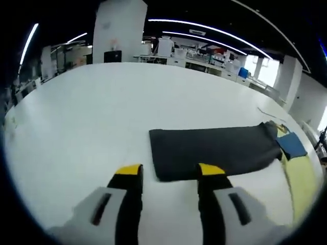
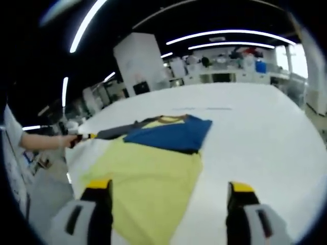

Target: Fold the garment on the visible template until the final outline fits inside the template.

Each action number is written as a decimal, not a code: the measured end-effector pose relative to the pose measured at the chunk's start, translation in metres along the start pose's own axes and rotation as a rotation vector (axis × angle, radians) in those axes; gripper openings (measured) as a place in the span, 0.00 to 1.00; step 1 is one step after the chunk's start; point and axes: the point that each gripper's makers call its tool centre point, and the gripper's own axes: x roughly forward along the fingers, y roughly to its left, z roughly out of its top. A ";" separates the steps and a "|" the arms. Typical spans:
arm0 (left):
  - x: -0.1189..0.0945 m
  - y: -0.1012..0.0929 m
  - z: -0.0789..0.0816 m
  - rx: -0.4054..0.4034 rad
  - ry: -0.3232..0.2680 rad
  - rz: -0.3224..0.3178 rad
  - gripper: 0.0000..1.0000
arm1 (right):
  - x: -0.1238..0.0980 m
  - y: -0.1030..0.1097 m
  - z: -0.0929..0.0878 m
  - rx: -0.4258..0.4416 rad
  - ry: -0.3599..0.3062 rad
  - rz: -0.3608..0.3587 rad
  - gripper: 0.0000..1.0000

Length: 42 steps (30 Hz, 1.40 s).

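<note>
Left gripper view and right gripper view: fingers spread wide, empty above garment.

Both views low, facing garment (opposite ends).

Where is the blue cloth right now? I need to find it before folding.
The blue cloth lies on the white table, overlapping the yellow garment's far end; in the left gripper view, right of the dark cloth.
</note>
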 end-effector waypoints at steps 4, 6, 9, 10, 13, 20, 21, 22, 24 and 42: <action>0.002 -0.001 -0.002 -0.027 0.024 0.005 0.13 | 0.001 0.002 -0.001 0.003 0.000 0.002 0.93; 0.001 0.008 -0.002 -0.050 0.031 0.043 0.06 | 0.002 0.002 -0.003 0.001 0.003 0.003 0.92; 0.001 0.011 -0.003 -0.102 0.033 0.048 0.00 | 0.002 0.003 -0.004 0.004 0.003 0.006 0.92; 0.001 0.012 -0.004 -0.118 0.035 0.043 0.00 | 0.002 0.003 -0.004 0.005 0.002 0.006 0.91; -0.004 0.015 -0.005 -0.136 0.036 0.054 0.00 | 0.003 0.004 -0.005 0.009 0.000 0.008 0.91; -0.017 0.010 -0.013 -0.156 0.041 0.059 0.00 | 0.003 0.007 -0.006 0.011 -0.005 0.017 0.90; -0.018 0.010 -0.013 -0.151 0.043 0.061 0.00 | 0.003 0.007 -0.006 0.012 -0.006 0.018 0.90; -0.020 0.010 -0.013 -0.151 0.042 0.063 0.00 | 0.004 0.007 -0.006 0.012 -0.008 0.020 0.90; -0.024 0.007 -0.009 -0.158 0.033 0.062 0.00 | 0.004 0.008 -0.006 0.012 -0.010 0.021 0.90; -0.039 -0.082 0.106 0.010 -0.143 -0.178 0.00 | 0.007 0.015 -0.001 0.037 -0.075 0.056 0.89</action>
